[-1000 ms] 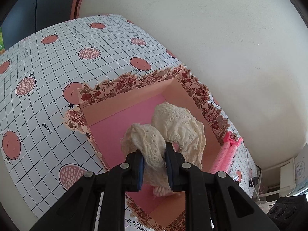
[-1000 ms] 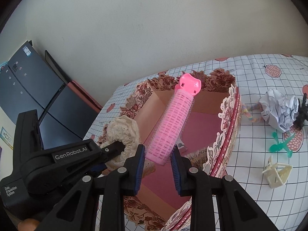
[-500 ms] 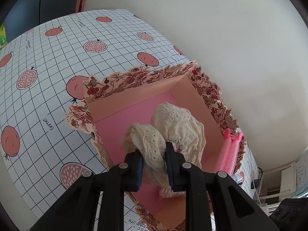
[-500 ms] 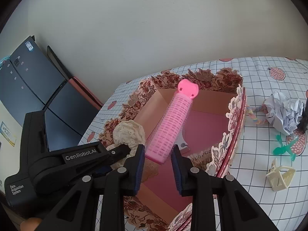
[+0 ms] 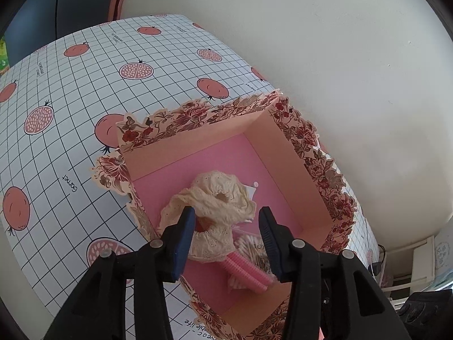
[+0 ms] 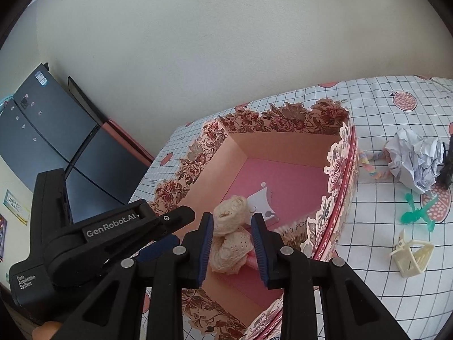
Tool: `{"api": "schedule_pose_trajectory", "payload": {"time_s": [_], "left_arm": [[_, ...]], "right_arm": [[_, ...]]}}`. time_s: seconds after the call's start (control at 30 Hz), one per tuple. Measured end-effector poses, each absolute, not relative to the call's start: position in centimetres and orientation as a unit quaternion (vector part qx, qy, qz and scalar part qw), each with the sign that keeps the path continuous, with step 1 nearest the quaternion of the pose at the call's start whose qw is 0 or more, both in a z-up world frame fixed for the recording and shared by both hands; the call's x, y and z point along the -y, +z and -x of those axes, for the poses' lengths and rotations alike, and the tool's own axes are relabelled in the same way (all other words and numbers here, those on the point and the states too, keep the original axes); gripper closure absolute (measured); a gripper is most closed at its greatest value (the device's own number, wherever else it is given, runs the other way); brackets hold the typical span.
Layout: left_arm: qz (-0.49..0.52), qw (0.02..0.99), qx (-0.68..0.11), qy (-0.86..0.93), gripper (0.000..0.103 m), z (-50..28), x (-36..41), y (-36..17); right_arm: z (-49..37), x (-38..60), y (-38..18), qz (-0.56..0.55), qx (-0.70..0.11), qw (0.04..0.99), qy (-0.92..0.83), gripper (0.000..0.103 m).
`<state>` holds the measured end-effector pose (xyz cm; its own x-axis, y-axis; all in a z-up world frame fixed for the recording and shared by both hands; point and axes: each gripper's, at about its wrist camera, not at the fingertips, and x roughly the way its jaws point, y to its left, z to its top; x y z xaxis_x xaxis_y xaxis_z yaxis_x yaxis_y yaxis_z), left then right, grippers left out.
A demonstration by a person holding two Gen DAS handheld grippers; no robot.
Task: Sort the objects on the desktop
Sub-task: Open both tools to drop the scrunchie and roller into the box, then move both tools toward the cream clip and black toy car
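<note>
The cream lace scrunchie (image 5: 218,198) is being released into the floral-edged pink cardboard box (image 5: 198,119) as the left gripper (image 5: 226,221) jaws are opening. The right gripper (image 6: 230,226) is being held above, fingers spread, nothing gripped.

Tablecloth (image 5: 85,90), left of frame: the word "Garnet" printed sideways beside a pomegranate; other small print on it is too small to read. Left gripper (image 6: 158,226) body, lower left of the right wrist view: "GenRobot.AI" on a raised plate and "Data Acquisition System" in small white letters. Packet (image 6: 294,231) inside the box (image 6: 283,119): partial print, roughly "100 PC".
</note>
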<state>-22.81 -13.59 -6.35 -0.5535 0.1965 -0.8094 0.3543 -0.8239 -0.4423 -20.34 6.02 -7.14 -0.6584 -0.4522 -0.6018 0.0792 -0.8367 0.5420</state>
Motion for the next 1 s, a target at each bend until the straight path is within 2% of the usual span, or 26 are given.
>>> {"api": "schedule_pose_trajectory", "payload": {"time_s": [0.17,0.27,0.5,0.7,0.8,0.9,1.0], "left_arm": [[-0.470,0.051,-0.291,-0.832,0.053,22.7,13.4,-5.9],[-0.466,0.050,-0.286,-0.836,0.048,22.6,12.9,-5.3],[-0.451,0.033,-0.253,-0.856,0.047,22.2,10.6,-3.2],[-0.435,0.002,-0.202,-0.877,0.047,22.0,6.9,-1.4],[-0.430,-0.017,-0.170,-0.886,0.046,21.8,4.6,-0.7],[-0.425,-0.045,-0.148,-0.892,0.040,21.4,2.0,-0.2],[-0.421,-0.073,-0.124,-0.896,0.040,21.0,-0.9,0.2]], "right_arm": [[19.9,-7.0,-6.2,-0.376,0.241,0.149,-0.882,0.072],[19.6,-7.8,-5.6,-0.372,0.239,0.146,-0.885,0.072],[18.2,-12.2,-3.5,-0.349,0.235,0.115,-0.900,0.072],[16.3,-19.1,-1.3,-0.312,0.246,0.052,-0.916,0.071],[14.9,-23.3,-0.5,-0.291,0.269,0.018,-0.918,0.066],[13.5,-27.1,-0.3,-0.284,0.284,-0.021,-0.915,0.066],[12.4,-30.2,-0.7,-0.288,0.288,-0.055,-0.912,0.066]]}}
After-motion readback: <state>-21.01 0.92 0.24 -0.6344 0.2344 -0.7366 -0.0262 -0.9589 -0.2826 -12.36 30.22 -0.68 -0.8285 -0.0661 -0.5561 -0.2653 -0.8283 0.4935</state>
